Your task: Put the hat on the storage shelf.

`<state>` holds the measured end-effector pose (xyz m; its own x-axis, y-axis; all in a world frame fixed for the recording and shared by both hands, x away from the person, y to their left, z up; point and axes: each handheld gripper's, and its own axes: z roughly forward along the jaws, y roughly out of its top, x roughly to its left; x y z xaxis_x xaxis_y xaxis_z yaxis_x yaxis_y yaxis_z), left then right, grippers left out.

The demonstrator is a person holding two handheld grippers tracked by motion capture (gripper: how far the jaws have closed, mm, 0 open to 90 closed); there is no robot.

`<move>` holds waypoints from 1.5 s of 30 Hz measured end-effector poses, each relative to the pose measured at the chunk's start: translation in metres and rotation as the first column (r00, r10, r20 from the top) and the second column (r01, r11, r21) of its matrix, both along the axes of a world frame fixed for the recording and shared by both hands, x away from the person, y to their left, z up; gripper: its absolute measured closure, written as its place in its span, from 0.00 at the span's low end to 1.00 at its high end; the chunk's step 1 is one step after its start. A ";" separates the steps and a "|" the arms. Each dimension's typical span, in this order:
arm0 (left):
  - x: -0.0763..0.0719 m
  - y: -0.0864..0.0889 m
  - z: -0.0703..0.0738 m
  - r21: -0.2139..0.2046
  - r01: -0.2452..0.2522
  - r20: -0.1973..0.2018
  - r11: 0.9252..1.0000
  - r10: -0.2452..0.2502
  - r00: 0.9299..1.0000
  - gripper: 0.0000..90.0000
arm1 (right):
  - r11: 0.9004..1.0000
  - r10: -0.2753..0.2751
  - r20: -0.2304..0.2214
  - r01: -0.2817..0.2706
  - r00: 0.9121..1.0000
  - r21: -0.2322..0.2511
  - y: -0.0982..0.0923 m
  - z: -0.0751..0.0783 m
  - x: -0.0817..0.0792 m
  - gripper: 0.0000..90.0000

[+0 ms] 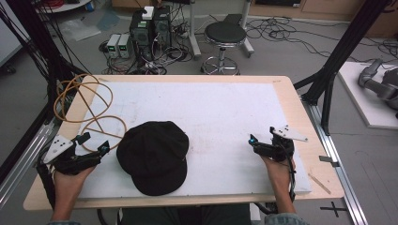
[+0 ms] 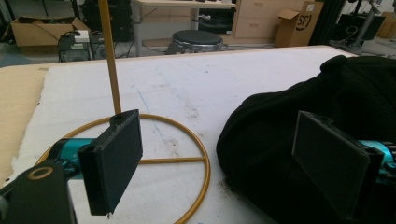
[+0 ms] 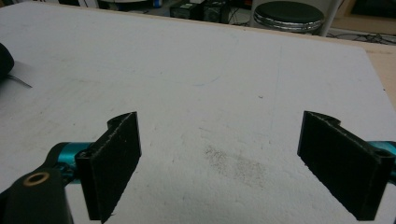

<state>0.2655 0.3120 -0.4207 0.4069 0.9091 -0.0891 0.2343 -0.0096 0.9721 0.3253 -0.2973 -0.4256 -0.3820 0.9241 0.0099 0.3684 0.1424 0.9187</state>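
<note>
A black cap (image 1: 152, 157) lies brim toward me on the white board (image 1: 211, 108), near its front middle. My left gripper (image 1: 96, 142) rests at the board's left edge, just left of the cap, open and empty. In the left gripper view its gripper (image 2: 217, 123) frames the cap (image 2: 327, 102) on the right and a gold wire ring (image 2: 187, 140) on the left. My right gripper (image 1: 262, 137) is low over the board's right side, well apart from the cap, also open. The right gripper view has its gripper (image 3: 219, 121) over bare board, with the cap's edge (image 3: 3, 60) at far left.
A gold wire stand (image 1: 89, 108) of looped rings with an upright rod (image 2: 109, 56) stands on the board's left part, behind my left gripper. Black frame posts (image 1: 342, 47) flank the wooden table (image 1: 300, 108). A stool (image 1: 224, 35) and electronics sit on the floor beyond.
</note>
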 end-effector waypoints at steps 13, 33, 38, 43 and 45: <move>-0.001 -0.002 0.001 0.008 0.010 0.000 1.000 -0.010 1.000 0.18 | 1.000 -0.002 -0.001 0.002 1.000 -0.014 0.000 0.000 -0.001 0.15; -0.002 -0.011 0.002 0.013 0.046 -0.009 0.999 -0.046 0.999 0.18 | 1.000 -0.002 -0.020 0.002 1.000 -0.017 0.000 -0.001 0.001 0.15; -0.003 -0.019 0.005 0.013 0.073 -0.004 0.997 -0.073 0.997 0.18 | 1.000 -0.003 -0.019 0.003 1.000 -0.028 0.001 -0.001 0.001 0.15; -0.004 -0.023 0.007 0.015 0.091 0.000 0.996 -0.091 0.996 0.18 | 1.000 -0.004 -0.019 0.003 1.000 -0.028 0.000 -0.001 0.001 0.15; -0.004 -0.026 0.009 0.012 0.096 0.005 0.995 -0.096 0.995 0.18 | 1.000 -0.004 -0.020 0.003 1.000 -0.028 0.000 -0.001 0.001 0.15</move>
<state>0.2618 0.2863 -0.4118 0.4927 0.8669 -0.0763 0.2266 -0.0432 0.9730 0.3261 -0.2970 -0.4268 -0.3786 0.9255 -0.0087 0.3870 0.1668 0.9069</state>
